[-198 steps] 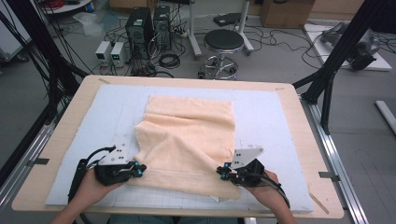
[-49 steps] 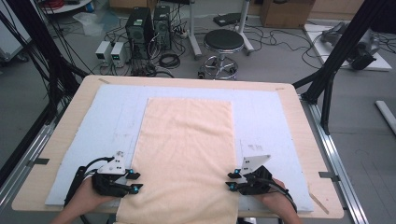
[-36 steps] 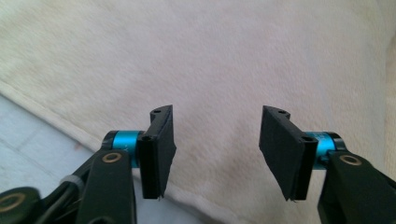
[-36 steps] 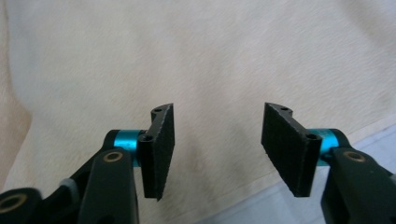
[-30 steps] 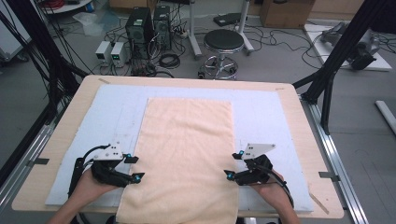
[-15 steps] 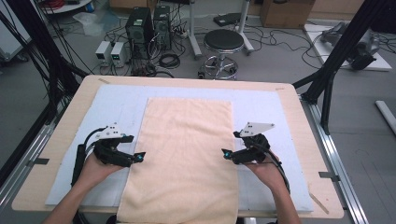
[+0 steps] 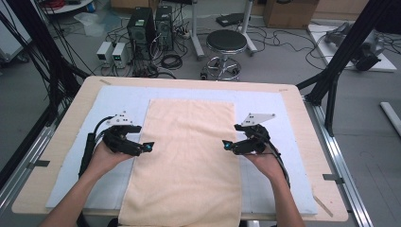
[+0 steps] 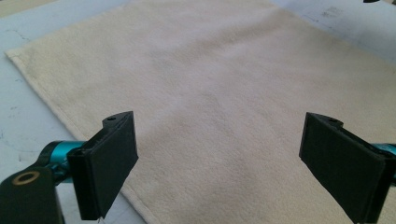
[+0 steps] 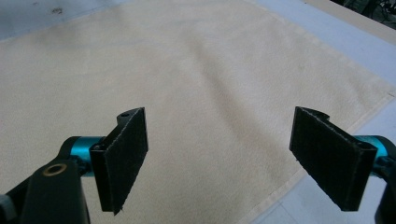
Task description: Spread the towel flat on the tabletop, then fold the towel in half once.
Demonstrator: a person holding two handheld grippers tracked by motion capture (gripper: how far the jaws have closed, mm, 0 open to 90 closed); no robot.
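Observation:
A peach towel lies spread flat on the pale blue mat, and its near end hangs over the table's front edge. My left gripper hovers at the towel's left edge and points inward. My right gripper hovers at the right edge, facing it. In the left gripper view the left gripper is open above the towel, with nothing between its pads. The right gripper is likewise open over the towel. Both pairs of jaws have just been opening.
The wooden table borders the mat on all sides. Beyond its far edge are a round stool, computer towers and floor cables. Black frame struts stand at the table's right and left.
Both grippers have moved away from the table's near edge along the towel's sides and risen slightly. The towel, bunched up in the oldest frame, now lies flat.

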